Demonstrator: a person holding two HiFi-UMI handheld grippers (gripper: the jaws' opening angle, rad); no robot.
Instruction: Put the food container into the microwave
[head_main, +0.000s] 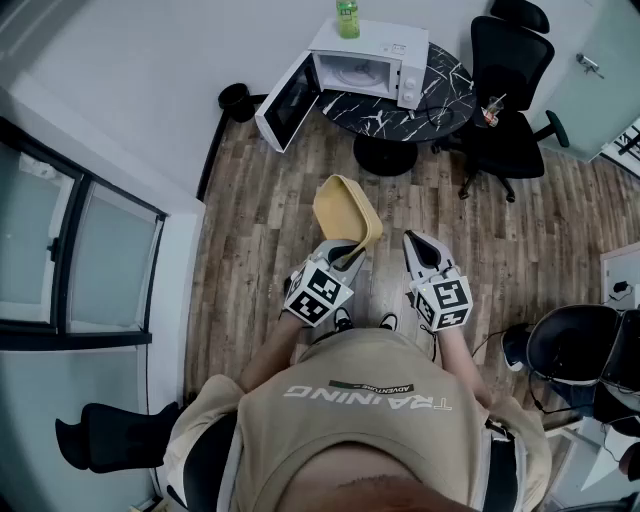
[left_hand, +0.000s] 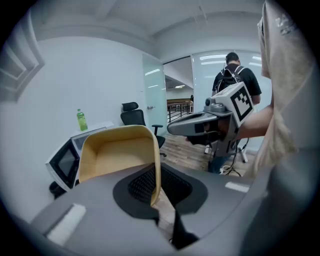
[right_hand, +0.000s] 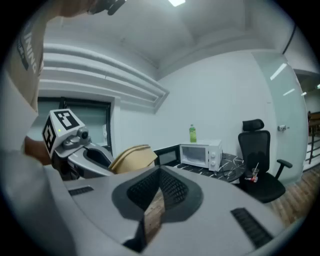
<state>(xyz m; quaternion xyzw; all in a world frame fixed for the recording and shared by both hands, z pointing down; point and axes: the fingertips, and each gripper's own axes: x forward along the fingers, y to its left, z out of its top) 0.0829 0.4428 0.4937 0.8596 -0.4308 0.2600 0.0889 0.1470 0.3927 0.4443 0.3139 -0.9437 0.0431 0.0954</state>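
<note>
The pale yellow rounded plastic food container (left_hand: 117, 155) looks light and stiff; the left gripper (head_main: 345, 258) jaws clamp its thin wall. The right gripper (head_main: 420, 248) jaws are closed, empty.

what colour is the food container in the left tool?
The food container is pale yellow, clearest in the left gripper view.

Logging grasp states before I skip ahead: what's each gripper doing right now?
Left gripper: closed on the wall of the food container.
Right gripper: closed, holding nothing.
</note>
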